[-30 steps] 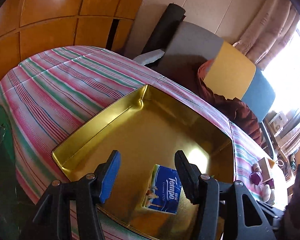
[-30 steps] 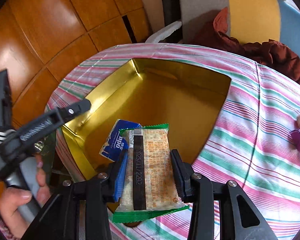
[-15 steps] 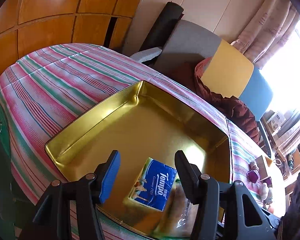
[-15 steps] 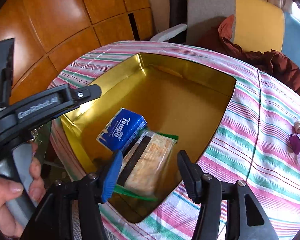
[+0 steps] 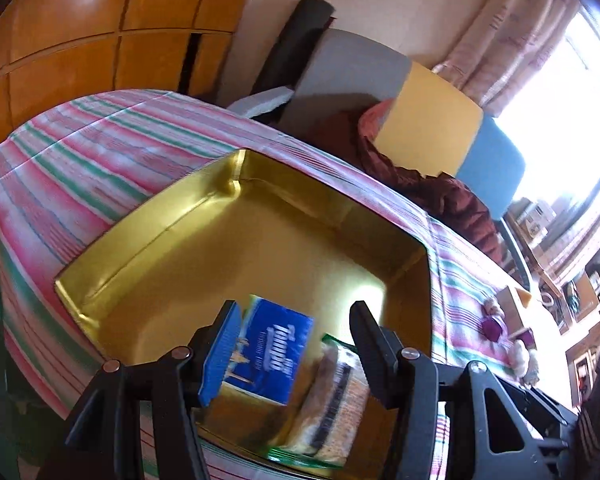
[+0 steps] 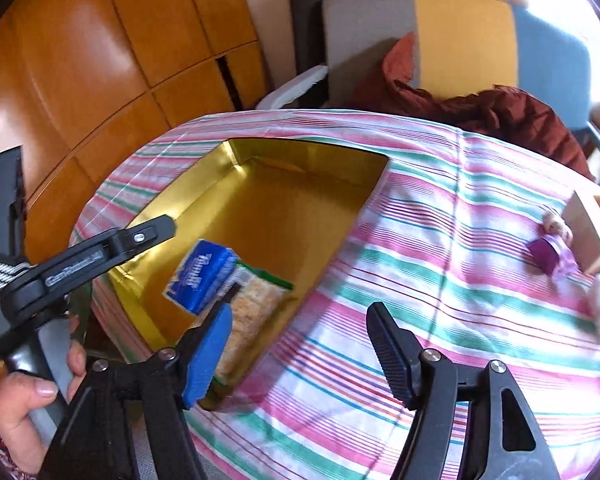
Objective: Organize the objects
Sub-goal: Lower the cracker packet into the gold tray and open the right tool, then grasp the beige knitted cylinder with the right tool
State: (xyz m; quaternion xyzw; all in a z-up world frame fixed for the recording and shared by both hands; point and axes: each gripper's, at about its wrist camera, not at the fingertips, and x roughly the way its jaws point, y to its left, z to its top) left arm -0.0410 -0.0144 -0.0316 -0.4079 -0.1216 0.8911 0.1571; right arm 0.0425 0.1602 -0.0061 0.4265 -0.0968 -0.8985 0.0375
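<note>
The cracker packet lies in the gold tin, touching the blue Tempo tissue pack, ahead and left of the right claw, long axis running away from it. That claw's jaws are opening with nothing between them, over the striped worktop. The left claw hangs half-wide and empty above both packs, tilted down. The purple toy sits nearer the right hand, I'd judge.

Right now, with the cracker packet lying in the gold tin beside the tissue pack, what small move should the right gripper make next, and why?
Probably swing the right gripper, jaws opening with nothing between them, toward the small purple toy on the striped tablecloth. The green-edged cracker packet already lies in the gold rectangular tin beside the blue tissue pack, and the toy sits outside it.
</note>
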